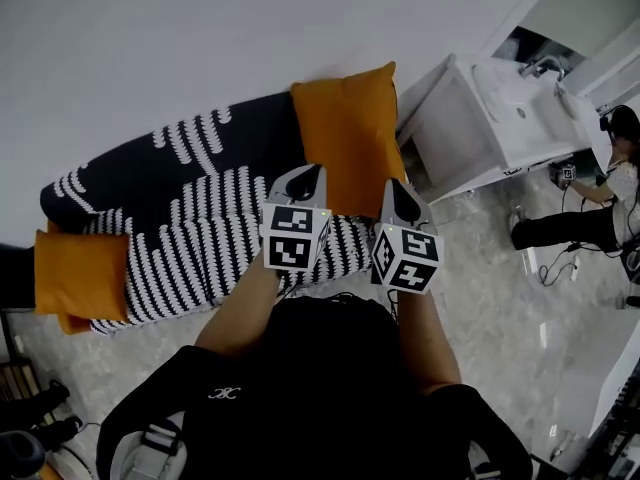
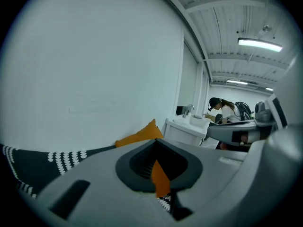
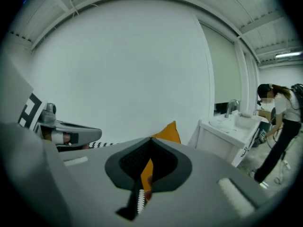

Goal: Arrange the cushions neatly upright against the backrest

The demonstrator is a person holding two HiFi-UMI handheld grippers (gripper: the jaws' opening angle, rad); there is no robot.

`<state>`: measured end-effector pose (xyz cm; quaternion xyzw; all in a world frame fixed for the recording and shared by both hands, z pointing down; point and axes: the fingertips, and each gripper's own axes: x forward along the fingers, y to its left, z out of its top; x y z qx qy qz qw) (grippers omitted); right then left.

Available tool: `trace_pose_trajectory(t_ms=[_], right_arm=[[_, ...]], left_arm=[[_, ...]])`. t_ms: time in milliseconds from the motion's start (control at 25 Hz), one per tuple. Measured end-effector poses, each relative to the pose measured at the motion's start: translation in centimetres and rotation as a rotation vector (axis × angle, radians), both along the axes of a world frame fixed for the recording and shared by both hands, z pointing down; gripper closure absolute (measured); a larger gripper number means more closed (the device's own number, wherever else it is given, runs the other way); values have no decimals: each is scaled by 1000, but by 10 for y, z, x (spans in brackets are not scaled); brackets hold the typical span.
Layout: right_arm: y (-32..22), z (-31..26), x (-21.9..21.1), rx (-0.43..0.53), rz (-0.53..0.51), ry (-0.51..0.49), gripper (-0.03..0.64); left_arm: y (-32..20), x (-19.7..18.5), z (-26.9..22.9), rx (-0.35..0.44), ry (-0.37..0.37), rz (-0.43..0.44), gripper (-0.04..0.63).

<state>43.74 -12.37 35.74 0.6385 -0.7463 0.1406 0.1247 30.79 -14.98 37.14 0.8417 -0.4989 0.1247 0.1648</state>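
Note:
A black sofa with white stripe patterns (image 1: 200, 228) runs along a white wall. One orange cushion (image 1: 345, 138) sits at its right end, and its top corner rises past the backrest. A second orange cushion (image 1: 80, 273) lies at the left end, over the seat's edge. My left gripper (image 1: 305, 178) and right gripper (image 1: 403, 196) hang side by side just short of the right cushion, both shut and holding nothing. In the left gripper view the cushion (image 2: 139, 136) shows beyond the closed gripper (image 2: 156, 143). The right gripper view shows the same cushion (image 3: 168, 132) past the closed gripper (image 3: 151, 141).
A white sink cabinet (image 1: 490, 118) stands right beside the sofa's right end. A person (image 1: 600, 198) works further right, with cables on the marble floor. Dark gear lies on the floor at the lower left.

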Motion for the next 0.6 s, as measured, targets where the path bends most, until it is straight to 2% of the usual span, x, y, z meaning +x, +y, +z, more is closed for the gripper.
trace_pose_trajectory(t_ms=[200,320,600], right_arm=[[6,20,28,-57,72,43,612],[3,31,39,-86,98,37,612],[3,52,55,-135,113,39,612]], left_arm=[[-7,-6,12,-14,26,11,588],[-10,-4,22,-68,43,25,588],[-14,2,29,-61,-7,41,588]])
